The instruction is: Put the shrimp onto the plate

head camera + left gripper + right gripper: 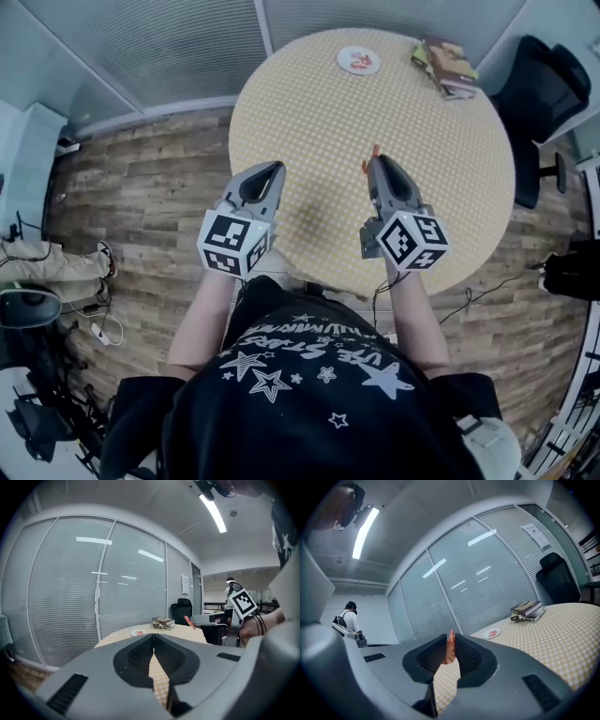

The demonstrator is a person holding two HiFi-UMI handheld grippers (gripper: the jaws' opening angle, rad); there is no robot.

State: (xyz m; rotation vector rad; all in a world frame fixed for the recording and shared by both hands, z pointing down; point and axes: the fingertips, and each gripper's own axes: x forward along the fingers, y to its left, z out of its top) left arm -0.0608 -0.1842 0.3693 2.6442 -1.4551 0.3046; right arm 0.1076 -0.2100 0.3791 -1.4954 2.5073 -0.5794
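Leftmost in the head view, the wood floor (141,178) runs up to the curved left rim of the round chequered bench (309,122). The left tongs (270,169) hang at that rim in the lower left of the frame: their tips reach just over the bench top, while their marker cube sits out over the floor. In the left gripper view their jaws meet at the tips with nothing between them.

Between the two tools the bench top is bare. The right tongs (375,161) stand over the bench near its lower edge, right of centre. Their jaws are clamped on the shrimp (450,651), which stands upright between the pads with its orange tip poking above them.

From there up to the small white plate (358,60), the chequered surface lies open with nothing on it. The plate sits close to the bench's far rim at the top centre and carries reddish marks. A stack of books (448,66) rests just right of the plate, at the upper right rim. Beyond the right edge stands a dark office chair (548,94), apart from the bench.
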